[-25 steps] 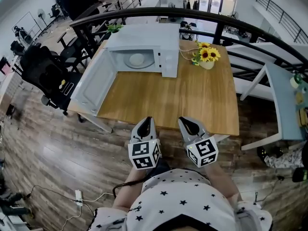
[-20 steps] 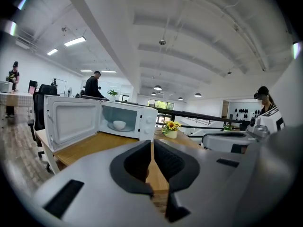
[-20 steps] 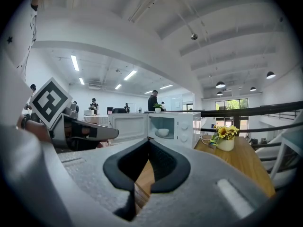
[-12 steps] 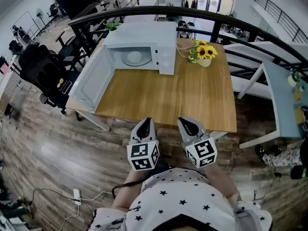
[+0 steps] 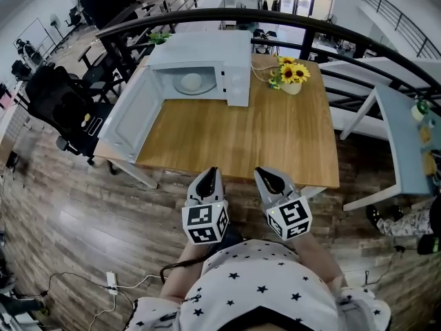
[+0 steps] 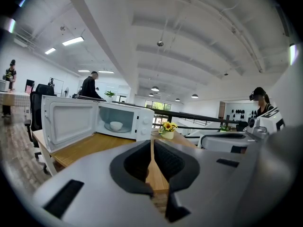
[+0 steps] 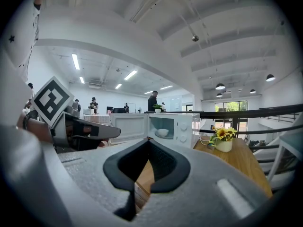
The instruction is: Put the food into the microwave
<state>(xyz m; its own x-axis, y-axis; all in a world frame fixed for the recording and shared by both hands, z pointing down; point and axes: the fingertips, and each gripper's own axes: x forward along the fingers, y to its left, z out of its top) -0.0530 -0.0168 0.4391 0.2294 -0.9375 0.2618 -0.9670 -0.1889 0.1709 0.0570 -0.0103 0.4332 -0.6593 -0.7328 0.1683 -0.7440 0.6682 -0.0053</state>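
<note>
Nothing on the desk [image 5: 241, 140] has shifted since a moment ago, and your tongs hang where they were, at its near edge. At the far left the microwave [image 5: 207, 54] stands with its door [image 5: 131, 123] swung wide open. The white bowl [image 5: 191, 81] sits inside it. Just right of it is a pot of sunflowers [image 5: 293, 80]. Your left tongs [image 5: 210, 174] are clenched on nothing. Your right tongs [image 5: 265, 175] are the same, tips together and empty.
</note>
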